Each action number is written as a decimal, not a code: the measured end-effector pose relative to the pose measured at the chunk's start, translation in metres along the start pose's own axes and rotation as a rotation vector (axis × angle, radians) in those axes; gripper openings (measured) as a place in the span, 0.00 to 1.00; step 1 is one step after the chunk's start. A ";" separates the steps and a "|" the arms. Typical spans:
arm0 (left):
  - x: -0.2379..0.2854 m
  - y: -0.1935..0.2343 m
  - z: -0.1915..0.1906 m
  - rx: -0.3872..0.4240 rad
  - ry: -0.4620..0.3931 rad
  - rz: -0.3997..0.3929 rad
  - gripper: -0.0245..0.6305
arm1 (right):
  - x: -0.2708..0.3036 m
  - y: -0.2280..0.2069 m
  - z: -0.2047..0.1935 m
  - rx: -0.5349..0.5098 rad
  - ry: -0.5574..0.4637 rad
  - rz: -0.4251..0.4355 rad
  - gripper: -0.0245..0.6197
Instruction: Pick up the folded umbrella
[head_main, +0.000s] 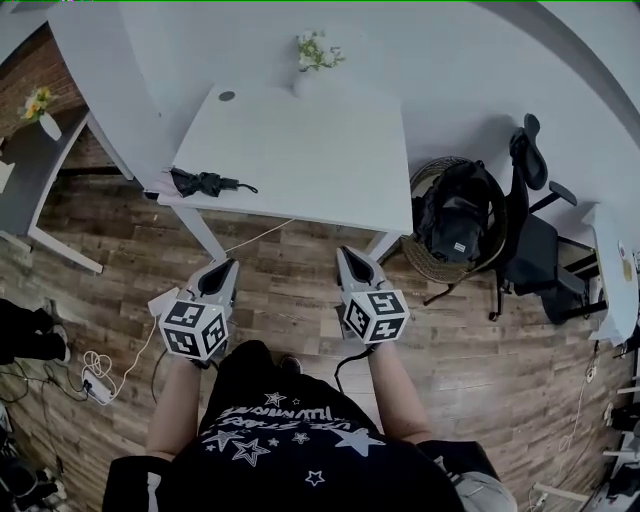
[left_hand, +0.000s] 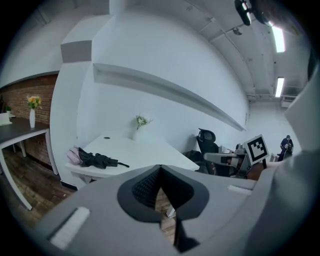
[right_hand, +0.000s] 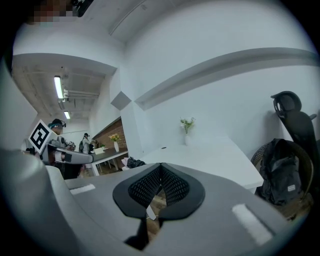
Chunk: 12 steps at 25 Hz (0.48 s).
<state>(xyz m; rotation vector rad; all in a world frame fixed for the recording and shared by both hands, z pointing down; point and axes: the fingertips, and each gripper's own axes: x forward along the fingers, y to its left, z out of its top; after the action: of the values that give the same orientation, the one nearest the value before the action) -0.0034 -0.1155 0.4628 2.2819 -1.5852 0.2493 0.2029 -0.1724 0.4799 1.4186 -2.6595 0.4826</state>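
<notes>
When we look down in the head view, the folded umbrella (head_main: 205, 183) lies on the near left corner of the white table (head_main: 310, 150). Its long side runs left to right, and its thin end points right. Our left claw (head_main: 228, 266) and right claw (head_main: 345, 253) are well apart from it. In the left gripper view, the jaws are together and hold nothing. In the right gripper view, the jaws are also together and empty.
</notes>
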 end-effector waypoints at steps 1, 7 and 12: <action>0.000 0.003 0.000 -0.005 0.000 0.006 0.04 | 0.004 0.001 0.000 0.001 0.003 0.007 0.06; 0.008 0.023 -0.002 -0.028 0.012 0.043 0.04 | 0.029 0.008 -0.004 -0.012 0.036 0.054 0.06; 0.020 0.046 0.002 -0.044 0.001 0.063 0.04 | 0.055 0.012 0.001 -0.038 0.047 0.076 0.06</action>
<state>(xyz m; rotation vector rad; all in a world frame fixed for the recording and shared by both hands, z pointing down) -0.0388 -0.1483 0.4759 2.2009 -1.6472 0.2292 0.1622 -0.2099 0.4888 1.2836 -2.6782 0.4641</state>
